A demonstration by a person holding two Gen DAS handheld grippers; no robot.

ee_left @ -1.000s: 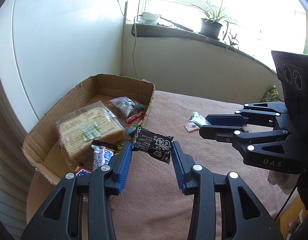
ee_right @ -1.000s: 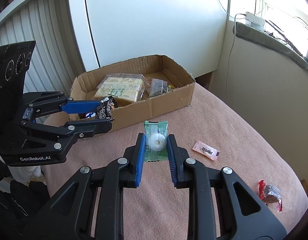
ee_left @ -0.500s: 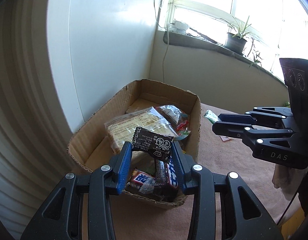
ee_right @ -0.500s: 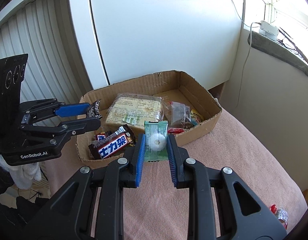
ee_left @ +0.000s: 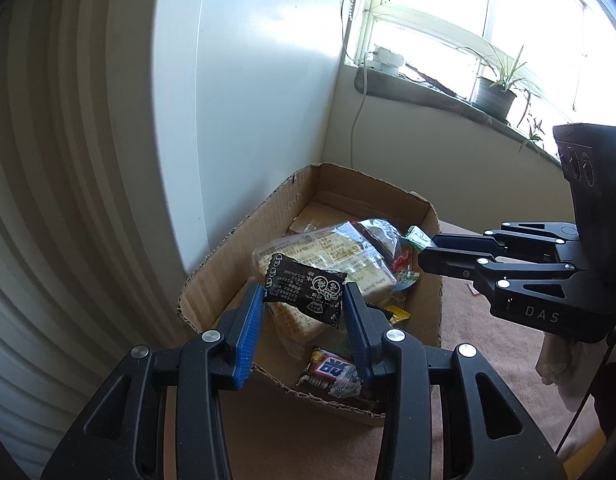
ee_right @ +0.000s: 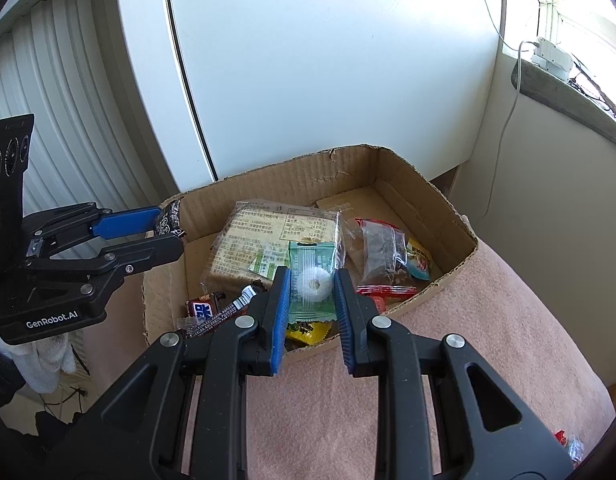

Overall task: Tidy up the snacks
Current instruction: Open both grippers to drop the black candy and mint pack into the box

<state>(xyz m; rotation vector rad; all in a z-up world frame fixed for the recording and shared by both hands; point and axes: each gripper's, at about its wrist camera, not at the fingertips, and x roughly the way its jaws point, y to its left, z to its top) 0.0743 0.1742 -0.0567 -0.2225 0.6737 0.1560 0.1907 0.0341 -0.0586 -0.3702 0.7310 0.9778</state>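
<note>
The left gripper (ee_left: 303, 303) clamped a black printed snack packet (ee_left: 303, 288) and the right gripper (ee_right: 311, 285) a green mint wrapper (ee_right: 310, 280), both above the open cardboard box (ee_right: 267, 178); released carelessly, either could slide off the piled bread pack (ee_right: 267, 248).

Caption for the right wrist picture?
Right claw holds a green packet over the snack box.

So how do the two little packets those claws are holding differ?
The black packet in the left gripper is opaque and printed with white characters; the green packet in the right gripper is see-through, showing a round white sweet. Both are pinched above the cardboard box.
</note>
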